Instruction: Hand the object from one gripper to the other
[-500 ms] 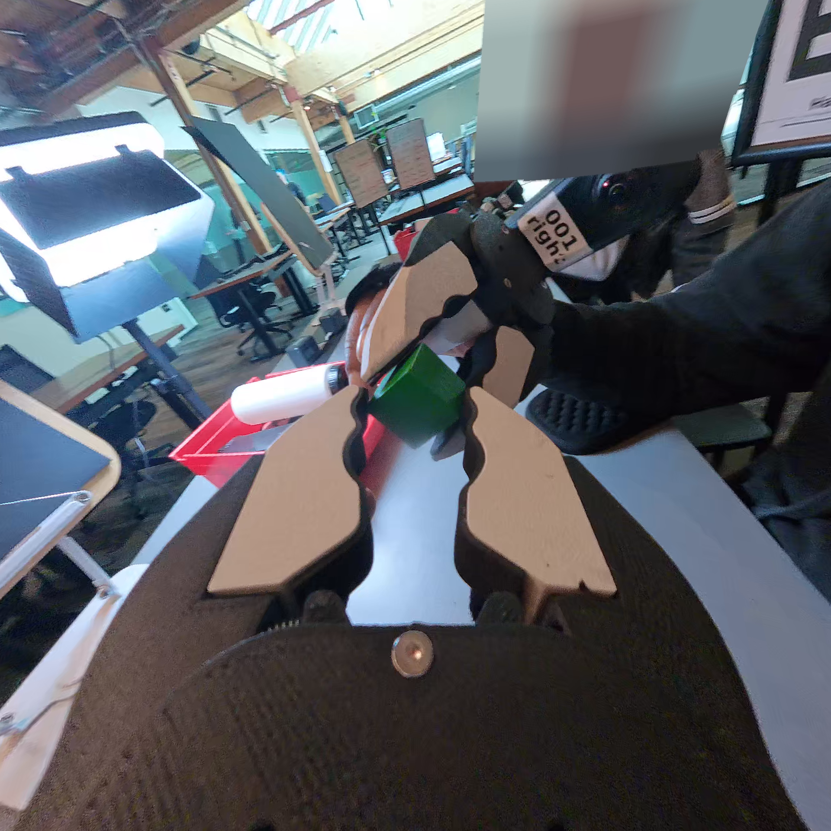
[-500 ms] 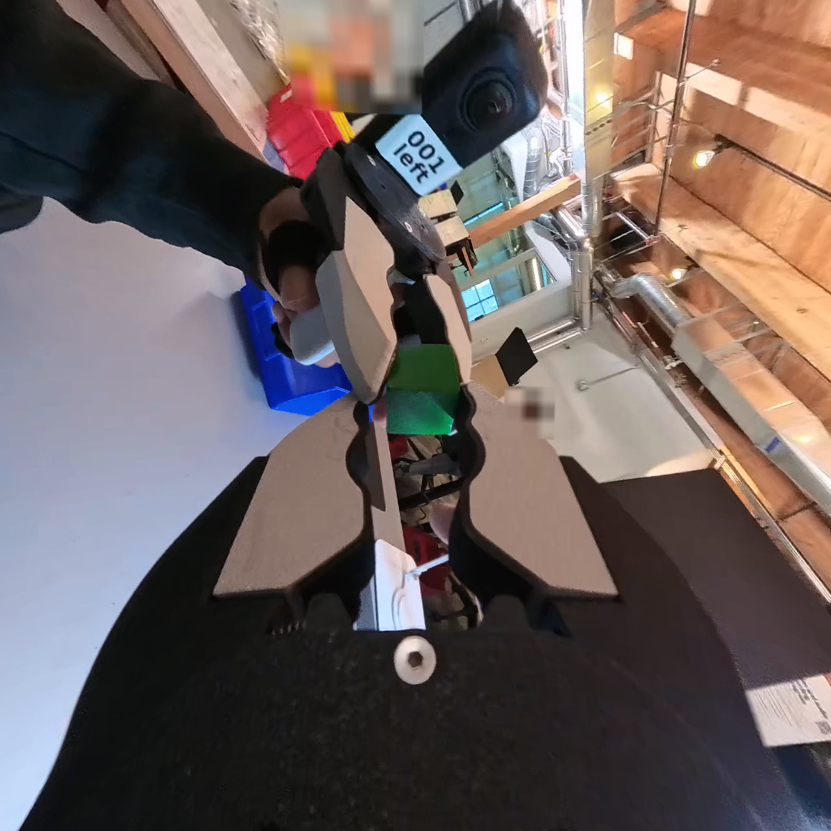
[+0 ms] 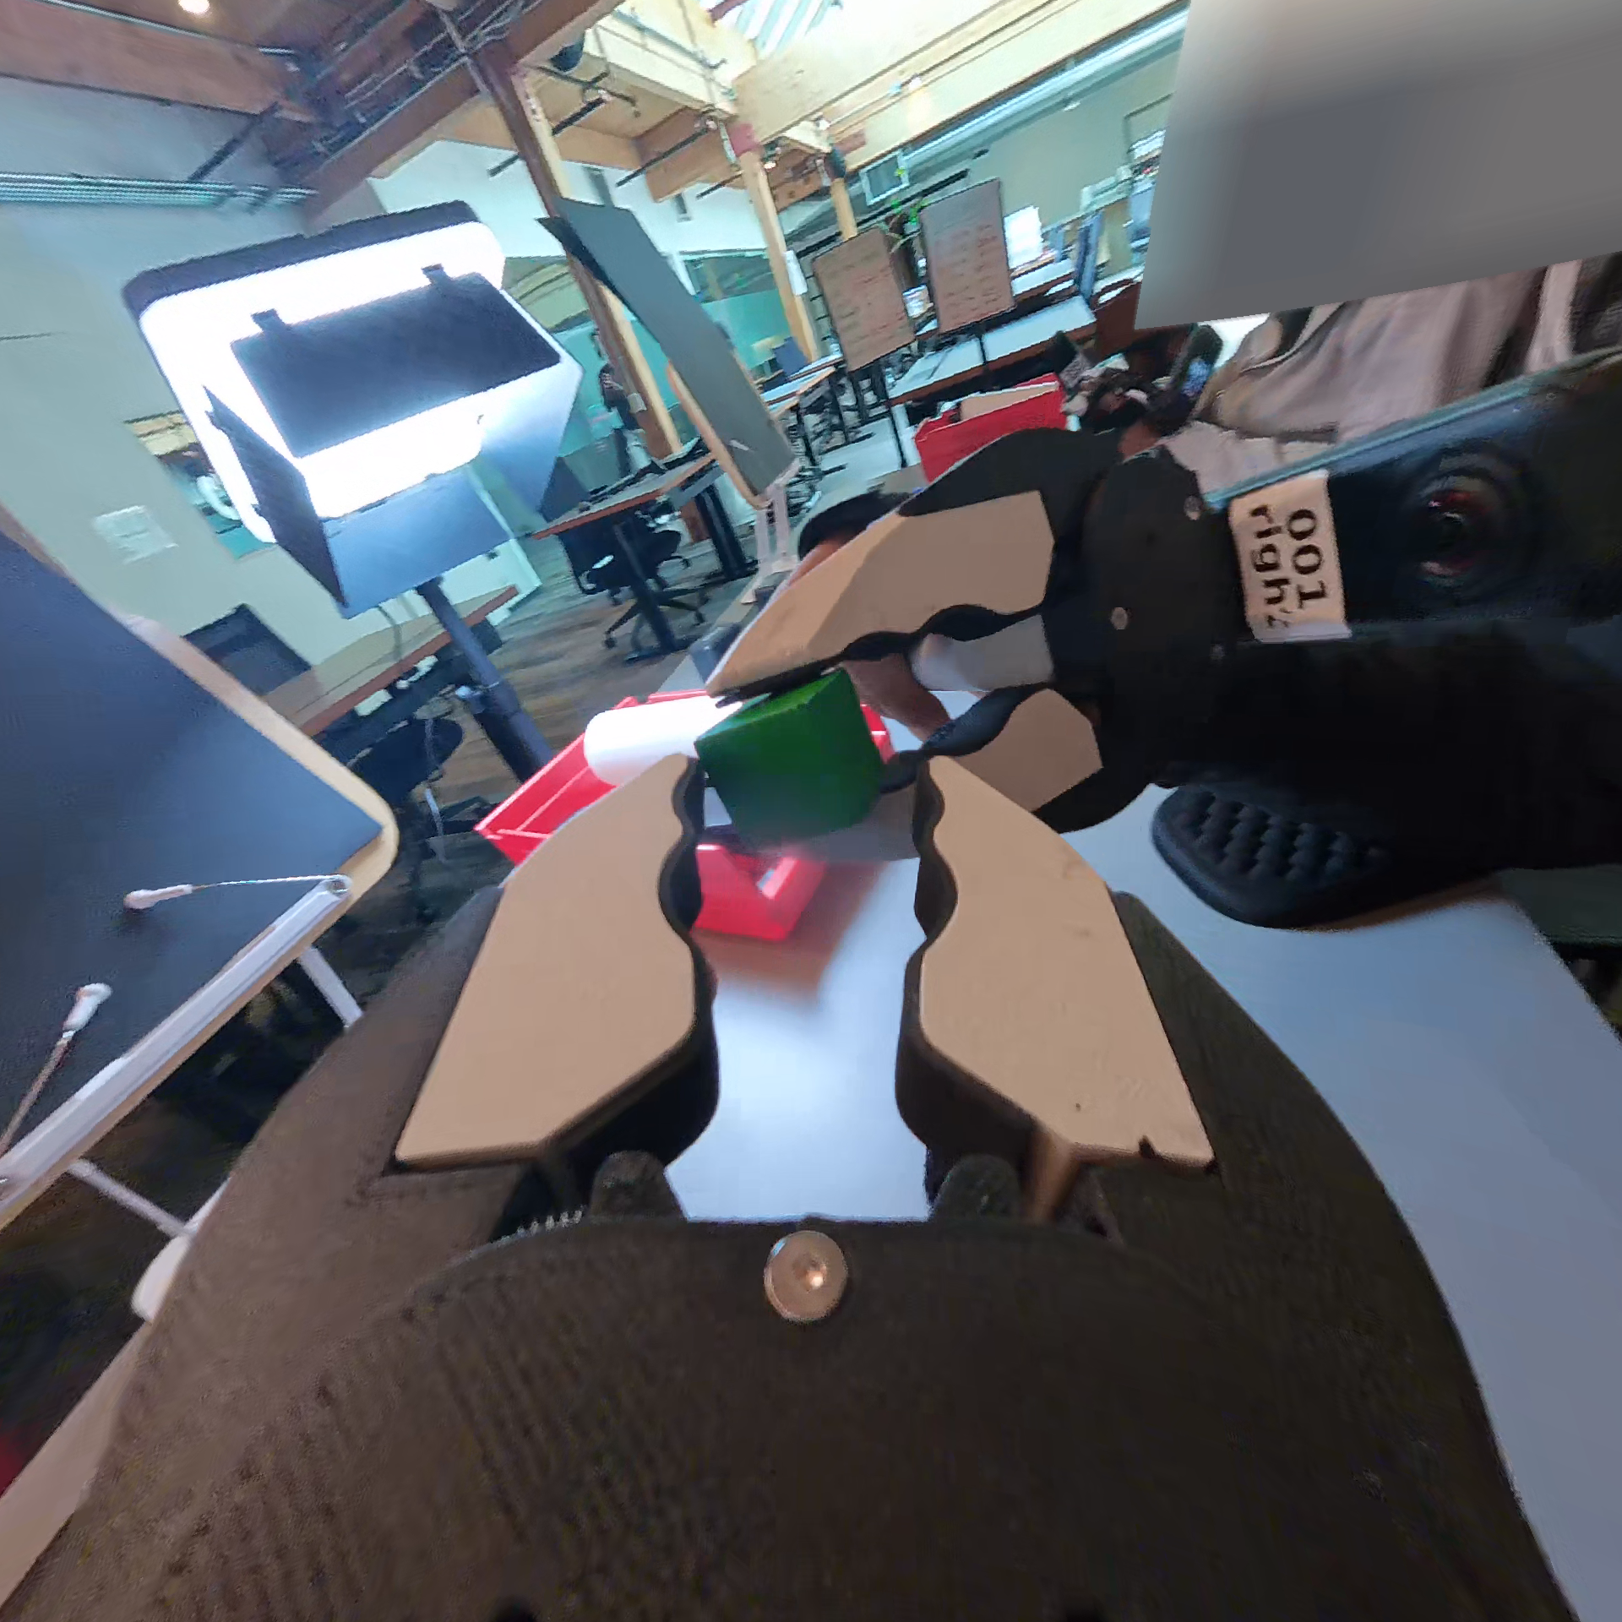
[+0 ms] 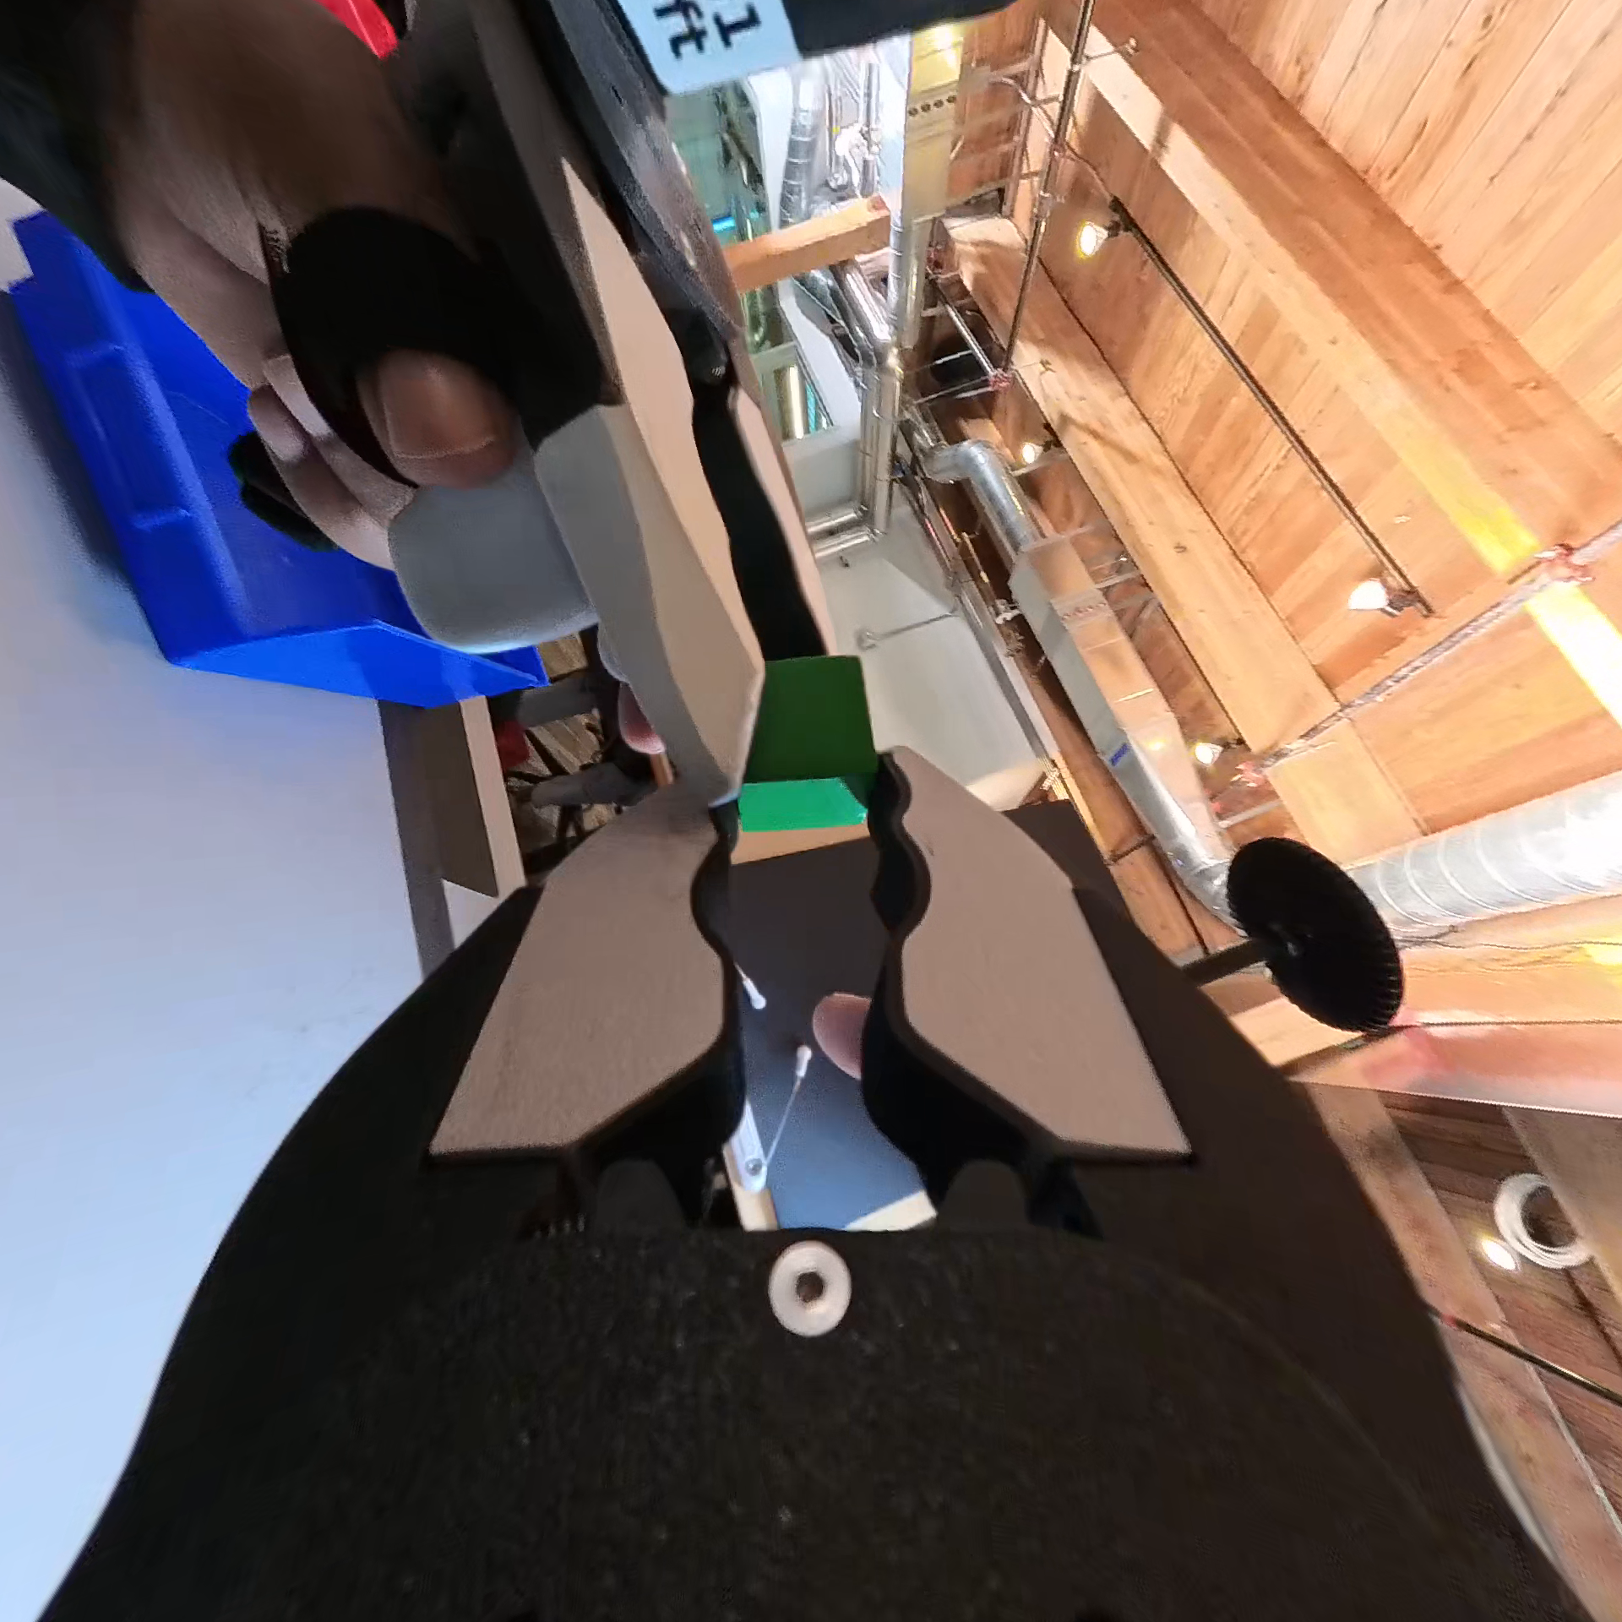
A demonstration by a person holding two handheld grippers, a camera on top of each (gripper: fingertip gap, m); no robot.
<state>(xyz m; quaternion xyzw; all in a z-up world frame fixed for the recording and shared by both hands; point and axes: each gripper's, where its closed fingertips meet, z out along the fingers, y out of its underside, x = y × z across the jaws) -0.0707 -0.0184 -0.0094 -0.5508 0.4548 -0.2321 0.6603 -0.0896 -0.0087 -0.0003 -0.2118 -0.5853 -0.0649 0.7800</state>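
Green block: a small green cube point(image 3: 794, 764) up in the air above the white bench point(image 3: 1229, 1097), at the tips of both grippers.
Left gripper point(image 3: 800, 777): its tan fingers sit on each side of the cube; I cannot tell if they squeeze it.
Right gripper point(image 4: 803, 803): comes in sideways, jaws narrow, tips pressed on the cube, holding it.
Red plastic bin point(image 3: 632, 790): at the far edge of the bench, behind the cube.
Blue plastic bin point(image 4: 202, 527): on the bench by the hand point(image 4: 290, 290) with the left gripper.
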